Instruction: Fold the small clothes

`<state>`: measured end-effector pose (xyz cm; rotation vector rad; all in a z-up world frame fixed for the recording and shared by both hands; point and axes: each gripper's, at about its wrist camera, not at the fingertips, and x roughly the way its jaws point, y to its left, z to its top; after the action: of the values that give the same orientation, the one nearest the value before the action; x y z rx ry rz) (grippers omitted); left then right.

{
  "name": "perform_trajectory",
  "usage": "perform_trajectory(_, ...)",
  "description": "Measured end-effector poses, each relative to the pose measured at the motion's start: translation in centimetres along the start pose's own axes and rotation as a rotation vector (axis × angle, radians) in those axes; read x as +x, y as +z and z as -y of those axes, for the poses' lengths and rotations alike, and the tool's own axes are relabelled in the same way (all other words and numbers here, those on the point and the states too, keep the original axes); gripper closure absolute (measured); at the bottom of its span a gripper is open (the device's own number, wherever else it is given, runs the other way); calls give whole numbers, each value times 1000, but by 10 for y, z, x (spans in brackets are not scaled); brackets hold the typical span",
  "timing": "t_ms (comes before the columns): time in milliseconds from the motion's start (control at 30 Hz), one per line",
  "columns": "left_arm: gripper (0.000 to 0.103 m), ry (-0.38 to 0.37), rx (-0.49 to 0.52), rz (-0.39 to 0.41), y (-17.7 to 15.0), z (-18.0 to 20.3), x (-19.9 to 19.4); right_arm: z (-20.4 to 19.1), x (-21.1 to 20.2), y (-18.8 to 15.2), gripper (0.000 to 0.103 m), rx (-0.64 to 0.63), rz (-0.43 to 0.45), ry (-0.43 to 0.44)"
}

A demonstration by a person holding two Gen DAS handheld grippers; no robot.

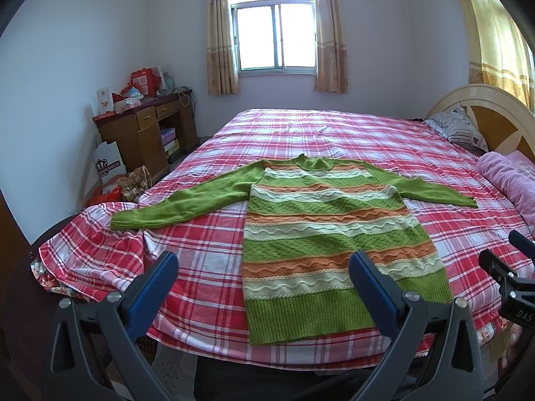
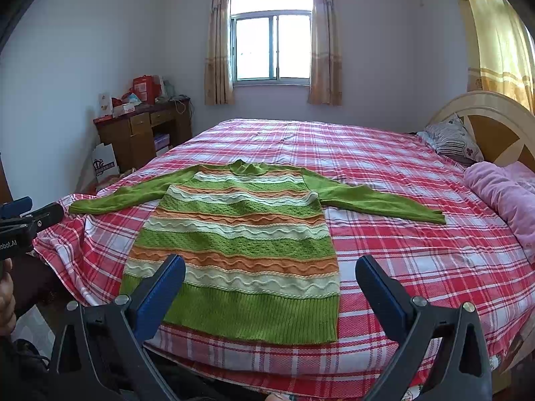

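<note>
One striped knit sweater [image 1: 321, 234] lies flat on the plaid bedsheet [image 1: 207, 254], both sleeves spread, ahead of two tongs. Left gripper [image 1: 264, 267] and right gripper [image 2: 271, 272] both gape apart, holding nothing, hovering near the hem.

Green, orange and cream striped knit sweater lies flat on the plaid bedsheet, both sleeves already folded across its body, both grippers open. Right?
Not quite: both sleeves of the striped knit sweater are spread outward, not folded, as the right wrist view shows. It does lie flat on the plaid bedsheet, with left gripper and right gripper open.
</note>
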<state>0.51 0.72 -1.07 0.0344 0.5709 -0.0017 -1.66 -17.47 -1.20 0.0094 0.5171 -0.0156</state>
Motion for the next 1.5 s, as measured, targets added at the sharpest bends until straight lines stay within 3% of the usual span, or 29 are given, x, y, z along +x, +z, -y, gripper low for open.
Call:
perform_trajectory(900, 0, 12, 9, -31, -4, 0, 16, 5, 17, -4, 1, -10, -32, -7)
perform_trajectory(1300, 0, 100, 65, -106, 11, 6, 97, 71, 88, -1, 1, 88, -76, 25)
perform_trajectory(1500, 0, 120, 89, -138, 24, 10, 144, 109, 131, 9, 1, 133, -111, -13)
